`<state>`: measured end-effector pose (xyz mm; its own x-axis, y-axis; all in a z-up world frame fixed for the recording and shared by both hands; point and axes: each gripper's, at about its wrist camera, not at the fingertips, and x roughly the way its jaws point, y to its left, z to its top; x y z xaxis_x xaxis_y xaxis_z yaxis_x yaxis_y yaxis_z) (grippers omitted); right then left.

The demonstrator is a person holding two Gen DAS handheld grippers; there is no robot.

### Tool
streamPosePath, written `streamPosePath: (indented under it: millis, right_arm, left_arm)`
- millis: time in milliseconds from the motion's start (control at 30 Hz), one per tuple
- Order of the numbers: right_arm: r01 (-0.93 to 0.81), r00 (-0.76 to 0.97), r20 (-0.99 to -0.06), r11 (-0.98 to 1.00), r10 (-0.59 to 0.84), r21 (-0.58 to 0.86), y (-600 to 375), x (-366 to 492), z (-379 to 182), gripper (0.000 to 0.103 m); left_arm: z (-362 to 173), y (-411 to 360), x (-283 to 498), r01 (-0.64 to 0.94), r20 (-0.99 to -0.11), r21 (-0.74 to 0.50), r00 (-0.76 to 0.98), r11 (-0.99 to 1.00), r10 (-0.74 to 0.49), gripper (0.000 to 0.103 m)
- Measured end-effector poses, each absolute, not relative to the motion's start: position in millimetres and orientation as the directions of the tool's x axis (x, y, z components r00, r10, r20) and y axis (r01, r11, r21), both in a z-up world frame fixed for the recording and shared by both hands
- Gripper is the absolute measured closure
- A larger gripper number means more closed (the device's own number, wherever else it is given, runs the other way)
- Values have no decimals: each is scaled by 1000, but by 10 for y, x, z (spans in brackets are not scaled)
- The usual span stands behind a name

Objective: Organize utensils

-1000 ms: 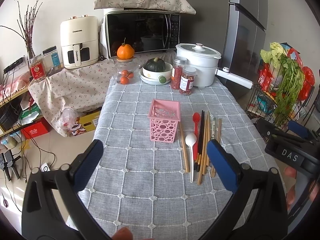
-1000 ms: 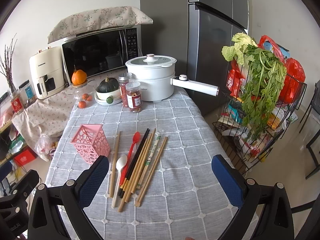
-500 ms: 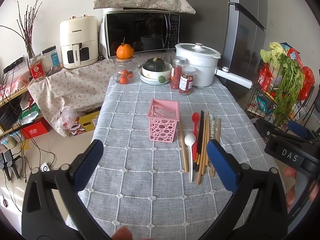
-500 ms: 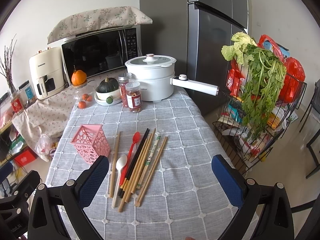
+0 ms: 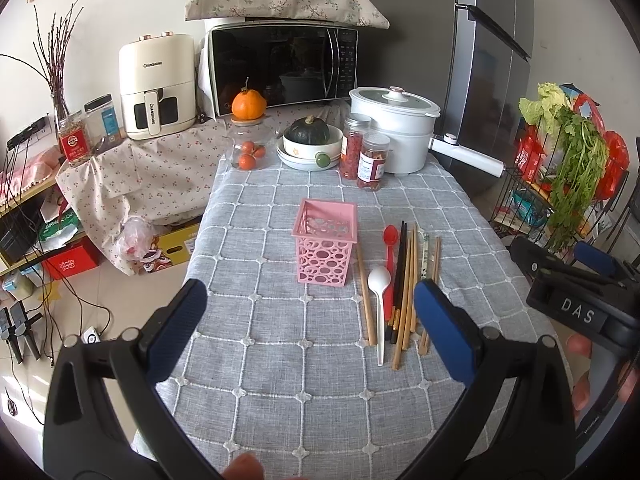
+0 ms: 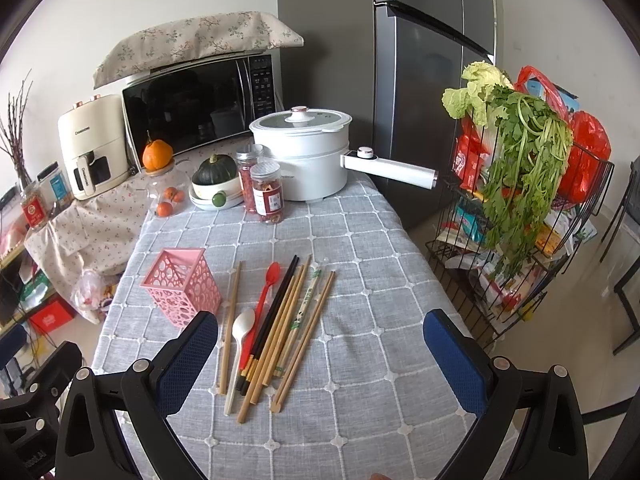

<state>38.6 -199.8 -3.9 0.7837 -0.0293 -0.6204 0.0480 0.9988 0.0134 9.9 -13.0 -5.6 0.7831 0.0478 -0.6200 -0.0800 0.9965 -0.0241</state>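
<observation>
Nearest, the left gripper (image 5: 308, 320) and right gripper (image 6: 320, 344) both hang spread wide and hold nothing. Just beyond, at 12 o'clock from the right gripper, the utensils lie loose on the grey checked tablecloth (image 6: 360, 240): a white spoon (image 6: 239, 344), a red spoon (image 6: 264, 292), 1 black pair and several wooden chopsticks (image 6: 280, 332). At 10 o'clock stands the pink holder (image 6: 180, 288), seemingly empty, though its inside is only partly visible. Nothing looks sorted yet; everything remains.
</observation>
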Motion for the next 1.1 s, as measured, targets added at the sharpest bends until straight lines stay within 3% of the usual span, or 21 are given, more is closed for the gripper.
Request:
streamPosePath:
  millis: [333, 533, 867, 1100]
  right_arm:
    - [51, 770, -637, 999, -33, 10, -2030, 415, -53, 0]
    - [65, 724, -689, 998, -48, -1, -2116, 633, -45, 0]
    - [86, 670, -742, 996, -41, 22, -2296, 1117, 178, 0]
    - [37, 572, -818, 995, 59, 97, -2519, 1575, -149, 0]
  left_arm:
    - [-72, -140, 170, -84, -625, -32, 779, 996, 46, 0]
    - [-158, -63, 437, -55, -698, -124, 714, 991, -48, 0]
    - [-113, -174, 848, 11, -780, -142, 615, 990, -119, 0]
    - [-221, -389, 1256, 82, -846, -114, 515, 990, -139, 0]
